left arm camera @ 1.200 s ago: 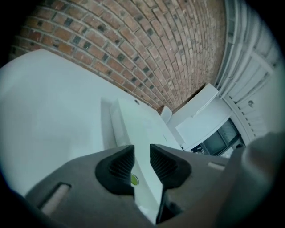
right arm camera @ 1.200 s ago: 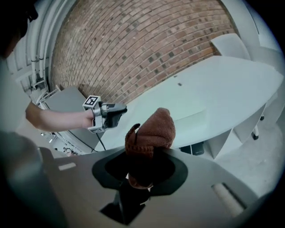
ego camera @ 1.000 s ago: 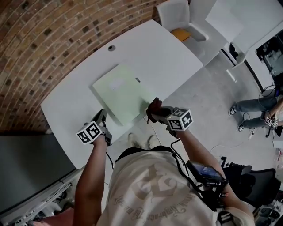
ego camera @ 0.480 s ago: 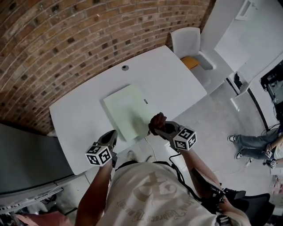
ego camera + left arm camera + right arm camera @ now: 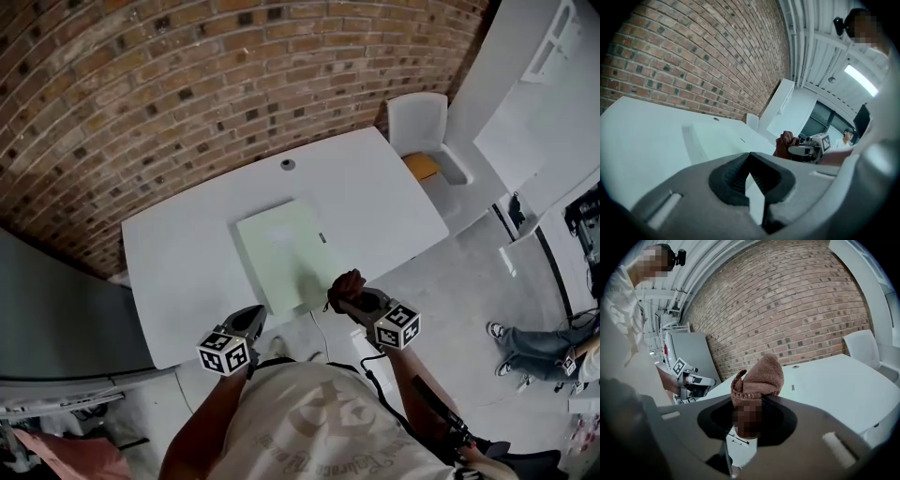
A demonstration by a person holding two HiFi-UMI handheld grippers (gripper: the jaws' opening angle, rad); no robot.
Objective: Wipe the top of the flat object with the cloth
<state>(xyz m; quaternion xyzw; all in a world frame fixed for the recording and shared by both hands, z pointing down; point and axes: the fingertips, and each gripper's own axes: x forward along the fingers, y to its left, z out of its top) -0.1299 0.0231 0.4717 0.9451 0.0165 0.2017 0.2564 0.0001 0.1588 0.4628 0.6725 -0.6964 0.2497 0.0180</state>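
Note:
The flat pale-green object (image 5: 286, 255) lies in the middle of the white table (image 5: 178, 253); it also shows in the left gripper view (image 5: 712, 140). My right gripper (image 5: 354, 298) is shut on a bunched brown cloth (image 5: 346, 284), held in the air at the table's near edge, just off the object's near right corner. In the right gripper view the cloth (image 5: 759, 376) sticks up out of the shut jaws (image 5: 750, 414). My left gripper (image 5: 247, 323) hangs off the table's near edge, shut and empty (image 5: 751, 177).
A brick wall (image 5: 187, 84) runs behind the table. A white chair (image 5: 420, 127) with an orange item stands at the far right corner. A grey cabinet (image 5: 56, 319) is at the left. A small round hole (image 5: 288, 164) sits near the table's far edge. A seated person's legs (image 5: 539, 342) are at the right.
Both grippers have risen and drawn back from the table towards the person. The left one has left the table's near edge. The right one still holds the cloth.

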